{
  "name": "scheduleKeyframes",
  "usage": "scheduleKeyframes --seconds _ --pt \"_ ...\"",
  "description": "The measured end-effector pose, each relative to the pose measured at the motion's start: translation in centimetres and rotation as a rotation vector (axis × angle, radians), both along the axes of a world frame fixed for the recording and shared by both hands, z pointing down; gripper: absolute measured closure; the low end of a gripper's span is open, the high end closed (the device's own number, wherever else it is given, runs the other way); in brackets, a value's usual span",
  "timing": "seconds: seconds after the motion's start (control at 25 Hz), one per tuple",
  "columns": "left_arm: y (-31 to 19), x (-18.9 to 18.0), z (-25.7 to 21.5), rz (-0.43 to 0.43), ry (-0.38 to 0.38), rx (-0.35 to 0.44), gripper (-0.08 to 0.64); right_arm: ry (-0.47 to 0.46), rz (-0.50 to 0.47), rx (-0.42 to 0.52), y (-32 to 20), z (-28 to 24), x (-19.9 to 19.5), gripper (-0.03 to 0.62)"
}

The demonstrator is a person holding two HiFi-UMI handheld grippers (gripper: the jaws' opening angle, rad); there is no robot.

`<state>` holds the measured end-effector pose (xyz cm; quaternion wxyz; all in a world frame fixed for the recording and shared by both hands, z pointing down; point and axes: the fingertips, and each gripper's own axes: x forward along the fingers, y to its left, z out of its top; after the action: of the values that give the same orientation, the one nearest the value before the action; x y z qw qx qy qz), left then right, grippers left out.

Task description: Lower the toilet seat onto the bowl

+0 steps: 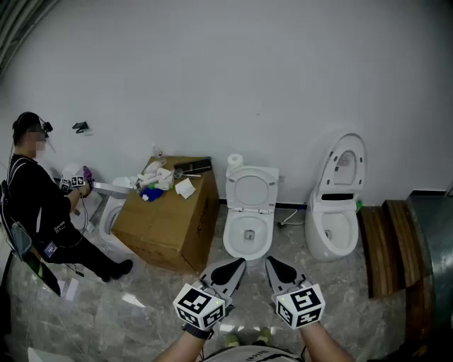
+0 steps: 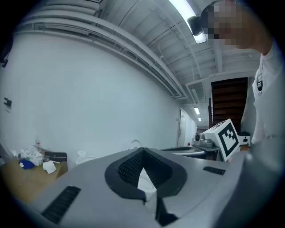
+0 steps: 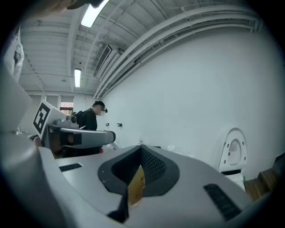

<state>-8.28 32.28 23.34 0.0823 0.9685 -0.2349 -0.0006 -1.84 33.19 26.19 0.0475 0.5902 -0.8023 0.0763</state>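
With jaws together on left gripper (image 1: 238, 264) and right gripper (image 1: 271, 263), the raised toilet seat (image 1: 238, 191) could slip and slam onto the bowl (image 1: 228, 244).

Head view: cool, even indoor light, somewhat dim. White wall (image 1: 212, 71) flatly lit, corners darken. Soft shadow at base of cardboard box (image 1: 170, 219). Faint glare spots on marble floor (image 1: 237, 329). Barrel distortion bends edges.

Gripper views: circular fisheye, black vignette round rim. Ceiling tube light (image 2: 189, 13) blown out in left gripper view; second tube (image 3: 91, 13) bright in right gripper view. Left gripper (image 2: 141, 151) and right gripper (image 3: 140, 148) bodies near lens soft, grey, low contrast.
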Motion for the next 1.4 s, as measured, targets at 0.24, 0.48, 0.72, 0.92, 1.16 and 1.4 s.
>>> scheduleKeyframes --seconds 0.24,0.48,0.72,0.92,1.16,1.4 --pt "0.5 1.4 0.0 -0.006 0.012 0.002 0.551 0.018 -0.004 0.015 0.4 -0.3 1.4 0.578" --pt "0.9 2.6 -0.1 -0.010 0.006 0.002 0.551 -0.008 -0.018 0.014 0.8 -0.2 2.3 0.577" --pt "0.7 3.9 -0.3 -0.032 -0.004 0.016 0.551 -0.093 -0.049 0.040 1.0 -0.6 4.2 0.577" --pt "0.2 4.9 -0.4 -0.057 0.002 0.037 0.551 -0.116 -0.026 0.066 1.2 -0.4 6.4 0.577" --pt "-0.3 5.7 -0.3 -0.067 -0.003 0.015 0.551 -0.136 -0.028 0.032 0.7 0.1 7.4 0.577" --pt "-3.4 7.0 0.3 -0.049 -0.002 0.012 0.551 -0.123 -0.019 0.018 -2.5 0.7 8.2 0.576"
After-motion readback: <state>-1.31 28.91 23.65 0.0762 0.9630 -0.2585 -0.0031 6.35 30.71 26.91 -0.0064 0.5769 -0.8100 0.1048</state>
